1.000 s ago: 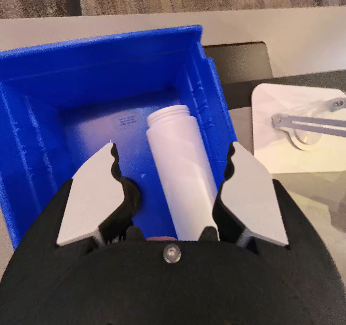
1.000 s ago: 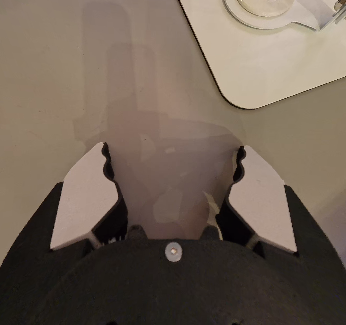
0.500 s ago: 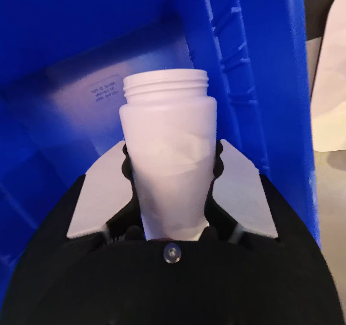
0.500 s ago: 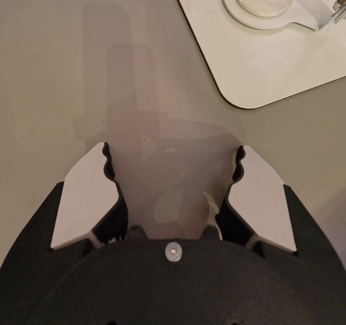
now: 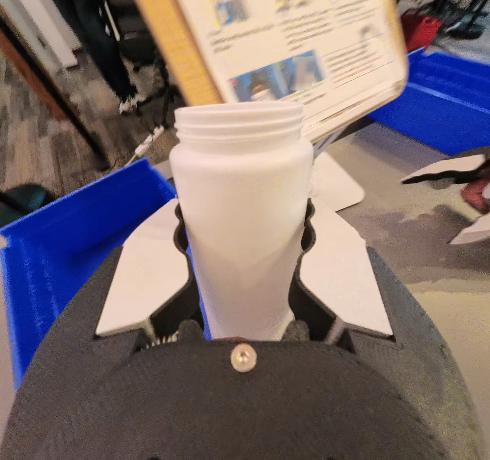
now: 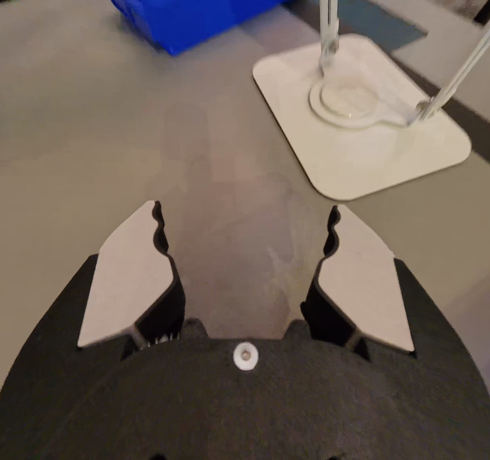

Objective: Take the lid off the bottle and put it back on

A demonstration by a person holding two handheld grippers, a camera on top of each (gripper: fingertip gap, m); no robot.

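While left gripper point(image 5: 242, 224) clamps uncapped bottle point(image 5: 242, 208), blue bin point(image 5: 79, 232) beside

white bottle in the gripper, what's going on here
A person is working with two handheld grippers. The left gripper is shut on the white bottle, held above the blue bin, with its fingers on the bottle's sides. The bottle's threaded neck is bare: no lid is on it, and none shows in either view. The right gripper is open and empty over the grey table, near the white stand base.
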